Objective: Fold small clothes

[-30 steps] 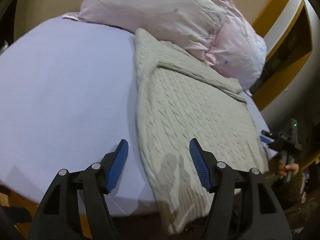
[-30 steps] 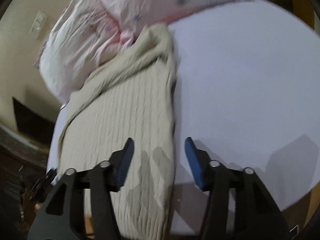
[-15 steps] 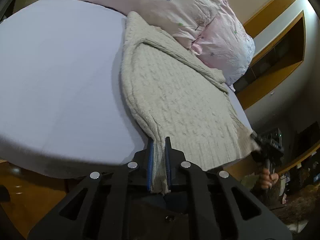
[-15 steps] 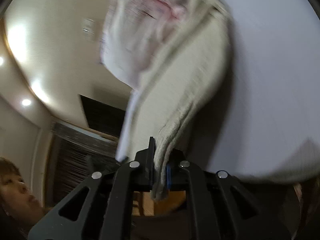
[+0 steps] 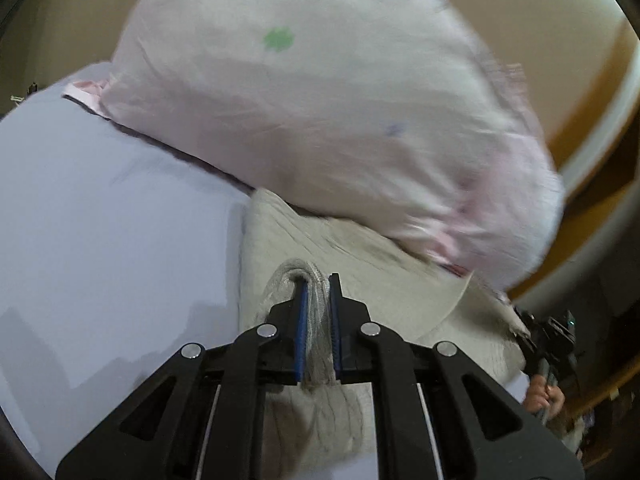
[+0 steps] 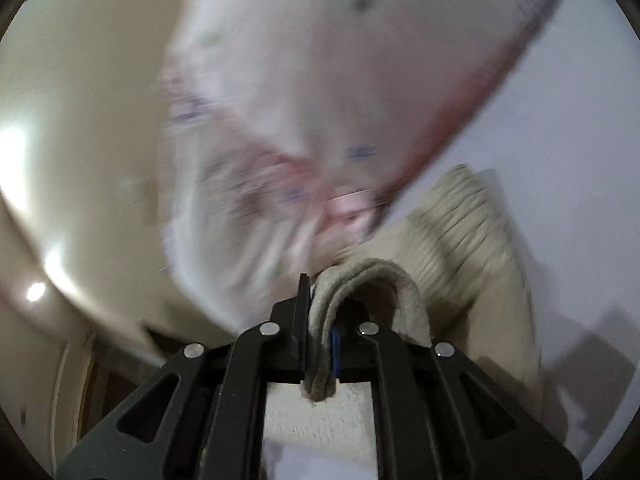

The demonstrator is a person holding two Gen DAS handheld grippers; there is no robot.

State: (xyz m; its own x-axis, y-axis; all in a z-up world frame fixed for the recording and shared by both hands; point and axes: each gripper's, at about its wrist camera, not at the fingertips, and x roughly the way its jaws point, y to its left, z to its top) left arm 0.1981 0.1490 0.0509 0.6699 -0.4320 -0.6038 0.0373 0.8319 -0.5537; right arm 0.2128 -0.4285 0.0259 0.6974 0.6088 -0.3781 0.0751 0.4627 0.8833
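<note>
Jaws of both grippers pinch the cream sweater [image 5: 360, 280] over a lilac sheet [image 5: 112, 240]; pink pillow [image 5: 320, 120] behind.

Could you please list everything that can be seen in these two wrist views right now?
sweater: one, beige cable knit, lying on the bed below the pillow, its near hem lifted and pinched at two spots.
pillow: one, pale pink with small green and blue prints, at the head of the bed, resting over the sweater's far end.
bed sheet: one, lavender, covering the bed to the sweater's left in the left wrist view.
wall: tan, behind the pillow.
wooden trim: orange-brown, at the right edge of the left wrist view.
left gripper: one, black with blue pads, fingers shut on a sweater fold.
right gripper: one, black, fingers shut on the sweater's hem.
</note>
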